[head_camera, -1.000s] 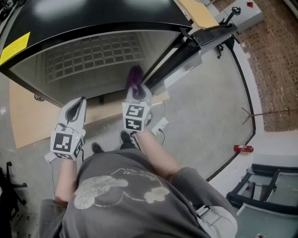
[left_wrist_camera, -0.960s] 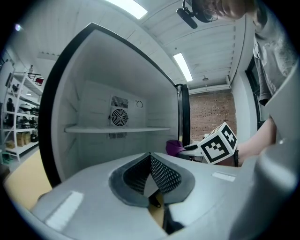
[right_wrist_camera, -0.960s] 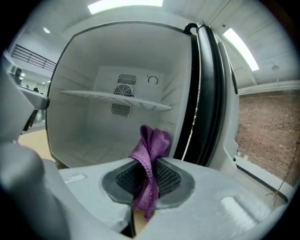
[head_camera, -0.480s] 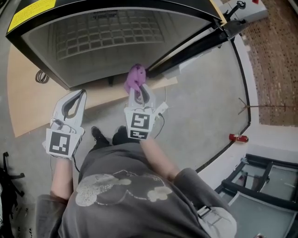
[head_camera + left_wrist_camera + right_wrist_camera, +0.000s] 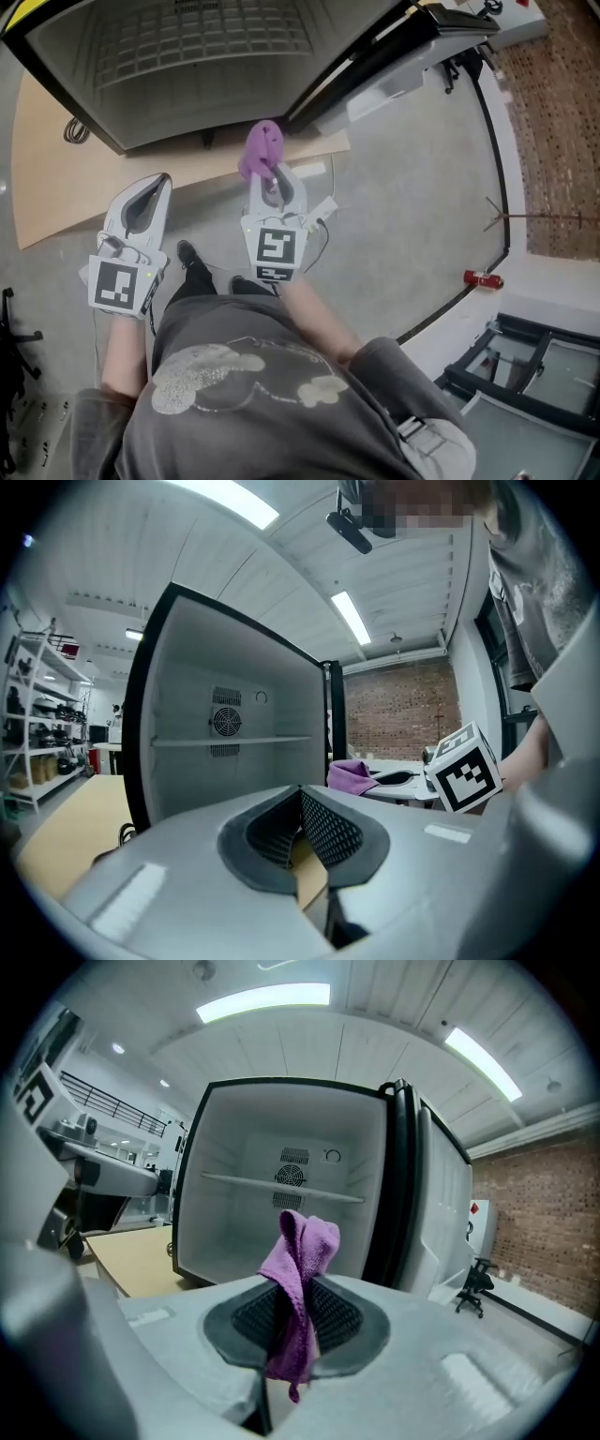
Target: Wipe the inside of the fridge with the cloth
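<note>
The open white fridge (image 5: 206, 47) runs off the head view's far edge. The lower end of the purple cloth (image 5: 300, 1241) is hidden between the closed jaws of the right gripper (image 5: 293, 1288). A red object (image 5: 484, 278) on the grey floor (image 5: 412, 187), right, is too small to identify.

Grey floor (image 5: 412, 187) is seen underfoot, a pale wooden board (image 5: 56, 178) laid on it. A brick wall (image 5: 403, 714) is caught beyond; the white ceiling (image 5: 375, 1044) is lit by strip lights (image 5: 262, 999).
</note>
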The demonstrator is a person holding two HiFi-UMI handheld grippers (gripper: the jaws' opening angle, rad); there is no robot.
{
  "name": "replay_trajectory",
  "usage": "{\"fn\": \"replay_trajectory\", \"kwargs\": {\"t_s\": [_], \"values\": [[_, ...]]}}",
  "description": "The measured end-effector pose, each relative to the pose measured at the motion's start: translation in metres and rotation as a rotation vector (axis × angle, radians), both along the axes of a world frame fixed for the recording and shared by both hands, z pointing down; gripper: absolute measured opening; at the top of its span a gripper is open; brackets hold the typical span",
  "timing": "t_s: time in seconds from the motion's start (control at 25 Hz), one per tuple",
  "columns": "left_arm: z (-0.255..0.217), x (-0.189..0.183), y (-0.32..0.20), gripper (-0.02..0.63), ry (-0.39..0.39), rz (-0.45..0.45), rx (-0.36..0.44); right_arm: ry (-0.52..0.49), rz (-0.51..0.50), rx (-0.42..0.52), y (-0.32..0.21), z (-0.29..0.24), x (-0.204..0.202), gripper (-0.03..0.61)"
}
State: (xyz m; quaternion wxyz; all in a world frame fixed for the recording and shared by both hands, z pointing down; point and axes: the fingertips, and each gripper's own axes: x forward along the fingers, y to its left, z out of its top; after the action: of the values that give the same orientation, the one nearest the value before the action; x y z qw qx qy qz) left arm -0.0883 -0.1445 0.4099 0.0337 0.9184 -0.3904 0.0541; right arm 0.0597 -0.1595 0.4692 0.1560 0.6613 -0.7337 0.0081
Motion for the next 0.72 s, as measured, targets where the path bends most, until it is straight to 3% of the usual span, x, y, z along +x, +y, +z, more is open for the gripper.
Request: {"fn": "replay_trajectory", "kwargs": {"t_s": [0.4,0.72], "values": [[-0.026,0.056,0.084,0.018,-0.009,-0.092,0.041,-0.041,-0.130,0.047,0.078,-0.019,0.054,0.043],[-0.048,0.056,0.131,0.017,0.009,-0.157,0.054,-0.063,-0.201,0.073,0.121,-0.033,0.054,0.043]]}}
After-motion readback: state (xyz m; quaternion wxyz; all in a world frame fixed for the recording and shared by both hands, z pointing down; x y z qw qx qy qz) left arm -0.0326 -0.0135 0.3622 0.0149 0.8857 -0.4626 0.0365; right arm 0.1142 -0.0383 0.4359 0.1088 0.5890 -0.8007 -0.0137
